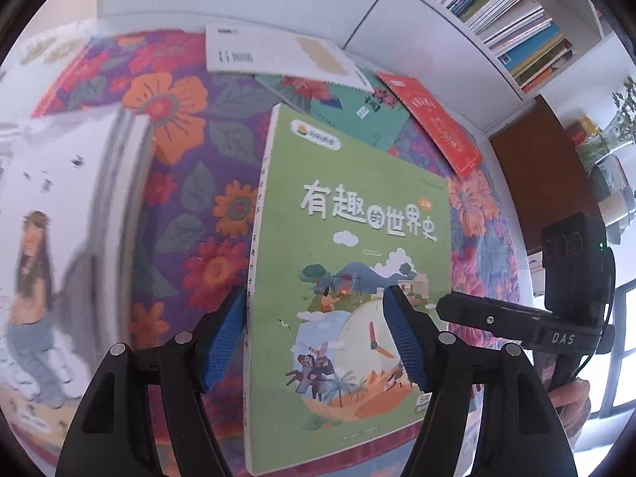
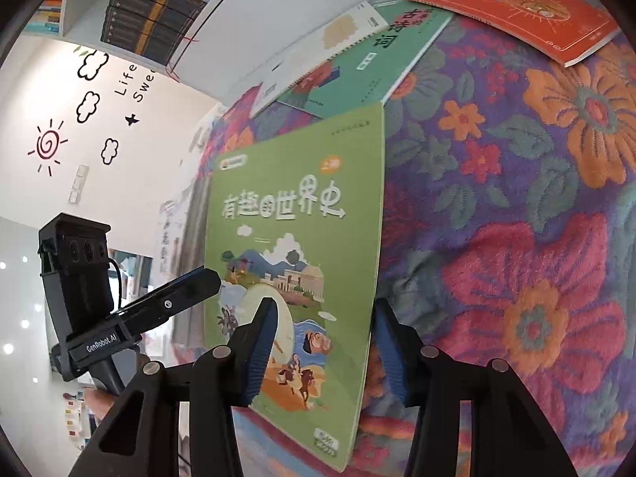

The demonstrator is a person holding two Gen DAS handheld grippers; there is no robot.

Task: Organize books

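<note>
Green book (image 1: 349,278) is up off the floral surface (image 1: 190,206), standing roughly on edge between both grippers, cover facing the cameras. My guess is it's being carried toward a pile or the shelf (image 1: 497,12) at the far right, since that's where the rest of the books are lined up.

Left gripper (image 1: 318,338): jaws about half apart, straddling the book's left side. One blue pad sits right at the spine, the other lies over the front cover. Looks like it's clamped across the spine edge, but I can't really tell how hard the pads press.

Right gripper (image 2: 330,342): jaws also part open. One pad is in front of the cover, the other tucked behind the right-hand edge, so the book is between them. Contact looks likely, can't swear to it.

Three more books still lie flat at the far edge of the surface: a white one (image 1: 278,55), a teal one (image 1: 357,107) and a red one (image 1: 433,119), overlapping each other. Another big white book (image 1: 59,218) is at the left, blurry.
</note>
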